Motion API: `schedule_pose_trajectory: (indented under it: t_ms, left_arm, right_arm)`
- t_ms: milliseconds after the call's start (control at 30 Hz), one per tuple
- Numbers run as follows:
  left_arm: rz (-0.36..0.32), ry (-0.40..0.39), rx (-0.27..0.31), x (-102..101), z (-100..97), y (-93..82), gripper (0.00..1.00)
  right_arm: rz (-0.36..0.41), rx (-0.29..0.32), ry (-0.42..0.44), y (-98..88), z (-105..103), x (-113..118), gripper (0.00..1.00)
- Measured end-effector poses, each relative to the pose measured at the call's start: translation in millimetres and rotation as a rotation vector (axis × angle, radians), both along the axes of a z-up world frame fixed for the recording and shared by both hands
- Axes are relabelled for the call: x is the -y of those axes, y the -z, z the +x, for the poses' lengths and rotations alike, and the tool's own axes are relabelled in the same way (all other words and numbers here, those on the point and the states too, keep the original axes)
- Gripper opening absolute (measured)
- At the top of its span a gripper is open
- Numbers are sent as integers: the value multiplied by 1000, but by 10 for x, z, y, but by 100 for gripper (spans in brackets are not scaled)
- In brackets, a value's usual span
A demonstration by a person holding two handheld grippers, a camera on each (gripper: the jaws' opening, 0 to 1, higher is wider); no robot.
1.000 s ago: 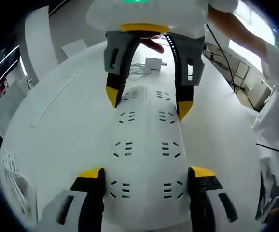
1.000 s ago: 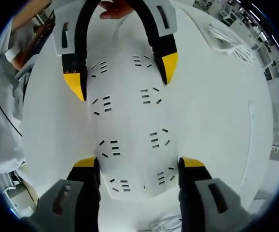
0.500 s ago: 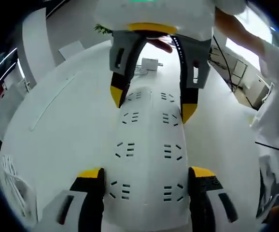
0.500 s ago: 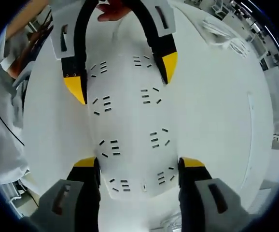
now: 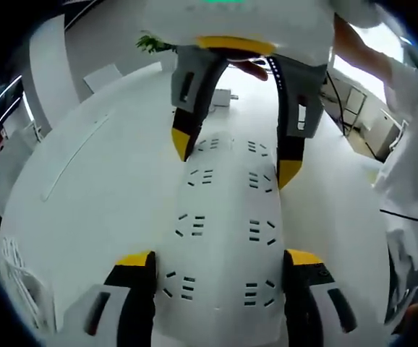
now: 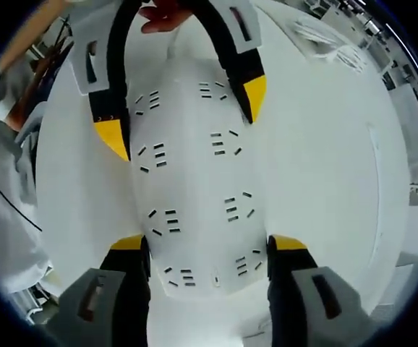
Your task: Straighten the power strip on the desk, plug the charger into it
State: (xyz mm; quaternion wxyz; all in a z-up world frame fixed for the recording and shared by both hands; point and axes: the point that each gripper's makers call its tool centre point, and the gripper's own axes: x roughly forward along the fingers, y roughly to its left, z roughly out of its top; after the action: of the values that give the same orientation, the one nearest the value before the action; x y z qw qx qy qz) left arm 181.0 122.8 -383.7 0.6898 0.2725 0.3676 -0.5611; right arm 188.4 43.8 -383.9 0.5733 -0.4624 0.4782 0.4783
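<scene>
- Bundle of white cables (image 5: 14, 267): far left edge of the left gripper view, on the round white desk (image 5: 86, 188); squeezed by the lens, its ends cut off.
- Left gripper (image 5: 220, 262), yellow-tipped black jaws: jaws spread, one on each long side of the long white multi-socket power strip (image 5: 223, 224); whether the tips press its sides cannot be told. The strip's near end runs out of the picture at the bottom.
- Power strip, position: flat on the desk, sockets up, held between both grippers, one at each end.
- Right gripper (image 5: 231, 155), seen from the left gripper view: enters from the top, jaws straddling the strip's far end; its body hides the strip's end there.
- Small white boxy charger (image 5: 222, 96): on the desk beyond the strip, apart from it, partly hidden behind the right gripper's jaw; its cable is hard to make out.
- Person's white sleeve (image 5: 411, 166): right edge, blurred.
- Right gripper view: own gripper (image 6: 209, 246) spread wide about the strip's (image 6: 194, 181) near end; left gripper (image 6: 184, 116) straddles the far end, a fingertip (image 6: 162, 16) above it.
</scene>
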Motion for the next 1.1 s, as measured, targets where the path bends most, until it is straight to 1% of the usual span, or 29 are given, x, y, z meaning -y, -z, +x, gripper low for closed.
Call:
schedule_pose_trajectory:
  t_ms: [167,400,500,667,933,1033,1067,1100]
  left_arm:
    - [-2,12,1,10,-9,0,73]
    - [-3,40,4,28,-28,0,73]
    - [-20,47,7,31,-28,0,73]
    - [-21,53,8,43,-26,-1,73]
    - [-24,53,8,44,-21,-8,73]
    - [-35,51,13,37,-25,-10,73]
    - [-43,53,15,37,-28,-11,73]
    - [-46,53,17,41,-31,-11,73]
  right_arm:
    - [27,5,18,-5,-23,10,65]
    - [23,6,42,-8,-54,28,65]
    - [38,9,45,-10,-52,35,65]
    - [79,16,42,-19,-51,38,65]
    - [91,14,41,-22,-42,36,66]
    - [146,8,70,-16,-34,21,68]
    - [175,11,68,-17,-35,24,69]
    - [209,4,87,-9,-37,9,71]
